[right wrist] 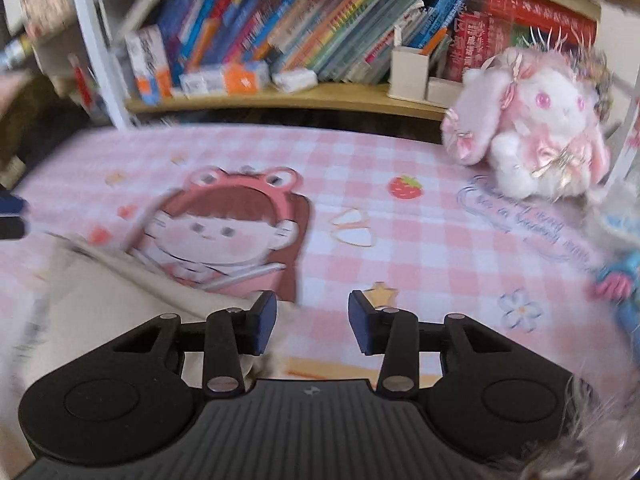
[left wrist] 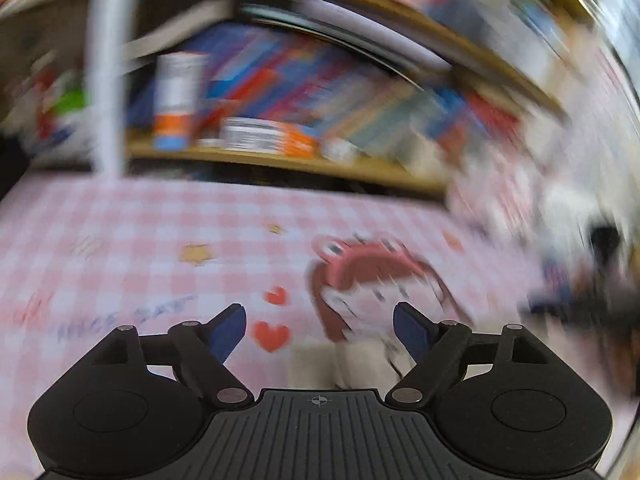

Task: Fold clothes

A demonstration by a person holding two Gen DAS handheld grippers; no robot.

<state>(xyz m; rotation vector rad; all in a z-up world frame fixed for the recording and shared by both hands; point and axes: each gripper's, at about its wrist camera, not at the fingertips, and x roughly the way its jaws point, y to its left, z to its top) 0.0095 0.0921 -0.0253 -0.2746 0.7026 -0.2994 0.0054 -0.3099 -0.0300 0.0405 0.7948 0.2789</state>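
Note:
A beige garment [right wrist: 104, 300] lies on the pink checked tablecloth [right wrist: 420, 240] at the lower left of the right wrist view, with grey drawstrings trailing over the printed cartoon girl. My right gripper [right wrist: 312, 324] is open and empty, hovering just right of the garment's edge. In the blurred left wrist view a beige patch of the garment [left wrist: 320, 364] shows just beyond my left gripper [left wrist: 320, 332], which is open and empty above the cloth [left wrist: 140, 240]. A dark blue fingertip of the left gripper [right wrist: 12, 204] shows at the left edge of the right wrist view.
A wooden shelf [right wrist: 320, 94] packed with books and boxes runs along the table's back. A white upright post [right wrist: 94, 52] stands at the back left. A pink and white plush rabbit [right wrist: 536, 128] sits at the back right, with a blue toy [right wrist: 624, 292] at the right edge.

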